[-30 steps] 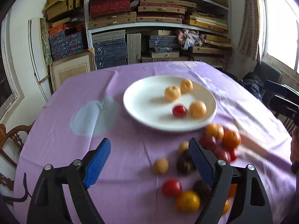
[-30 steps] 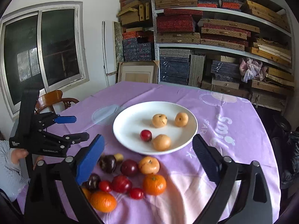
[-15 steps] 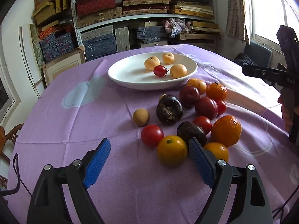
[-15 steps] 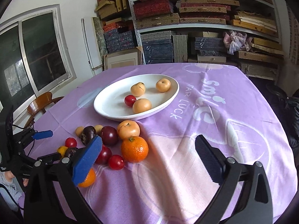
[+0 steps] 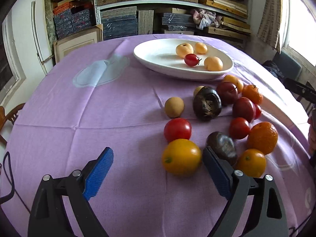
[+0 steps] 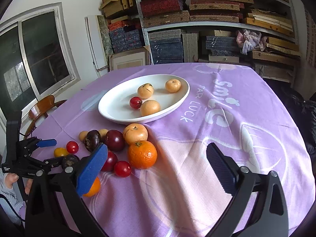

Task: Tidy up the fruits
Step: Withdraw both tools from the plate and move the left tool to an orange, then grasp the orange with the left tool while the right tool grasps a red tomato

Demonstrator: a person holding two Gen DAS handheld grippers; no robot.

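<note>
The left gripper (image 5: 156, 169) hovers low over the counter (image 5: 79, 102), fingers wide and empty. The yellow fruit (image 5: 181, 157) lies between them, hard against the right-hand finger (image 5: 215, 171), with a broad gap on the other side; I'd say it's the likely pick, and this gripper is nearer. It's roundish, no real long axis. The plate (image 5: 156, 58) sits farther back, four fruits in it. The right gripper (image 6: 158, 167) hangs fully open too, empty, its blue finger (image 6: 92, 167) over the loose pile's edge.
</note>
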